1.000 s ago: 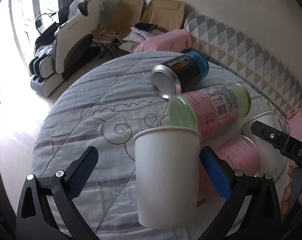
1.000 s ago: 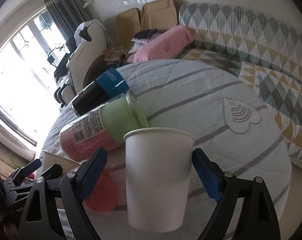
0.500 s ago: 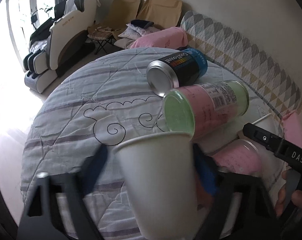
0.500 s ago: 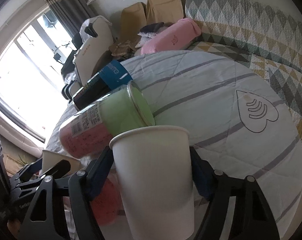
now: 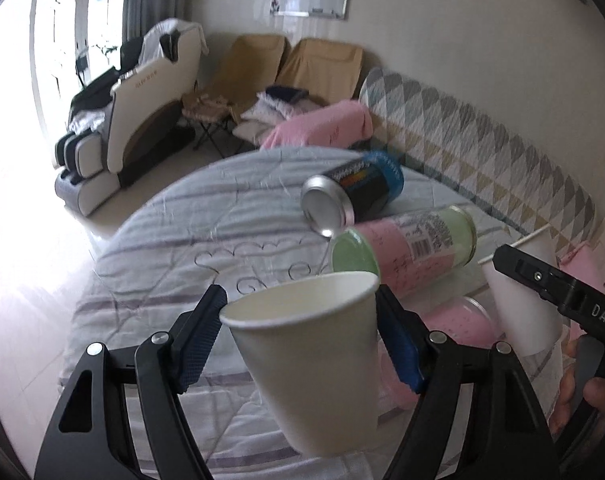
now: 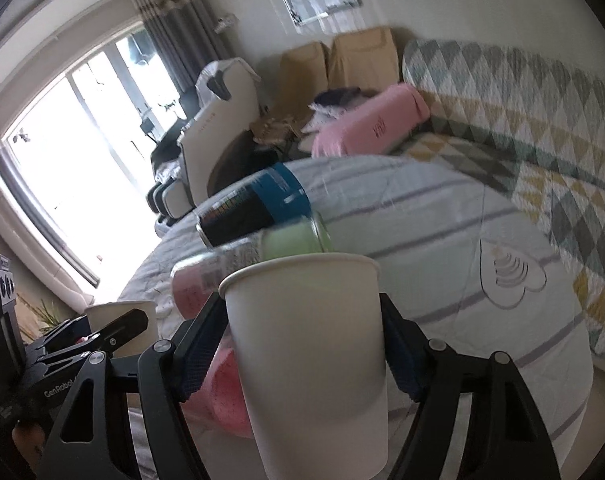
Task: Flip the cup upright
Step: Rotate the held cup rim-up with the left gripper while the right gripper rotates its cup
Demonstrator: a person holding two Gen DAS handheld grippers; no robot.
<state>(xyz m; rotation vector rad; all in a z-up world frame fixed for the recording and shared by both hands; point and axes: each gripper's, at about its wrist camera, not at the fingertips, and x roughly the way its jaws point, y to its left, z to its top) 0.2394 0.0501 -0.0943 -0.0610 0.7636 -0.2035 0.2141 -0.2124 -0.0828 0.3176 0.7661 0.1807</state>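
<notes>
Since 1 second ago, both cups have left the bed and tipped slightly; each gripper has narrowed onto its cup.

Left wrist view: the left gripper [image 5: 300, 334] clamps a white paper cup [image 5: 310, 364], mouth up, leaning left, apparently clear of the bed [image 5: 174, 248]. A black can [image 5: 354, 196] and a pink jar [image 5: 406, 252] lie just behind; free quilt stretches toward the bed's left edge.

Right wrist view: the right gripper [image 6: 302, 344] holds a second cup [image 6: 306, 364], nearly upright, rim up. Open quilt reaches toward the bed's right edge, the best room.

Flipping looks done; setting both cups down remains.
</notes>
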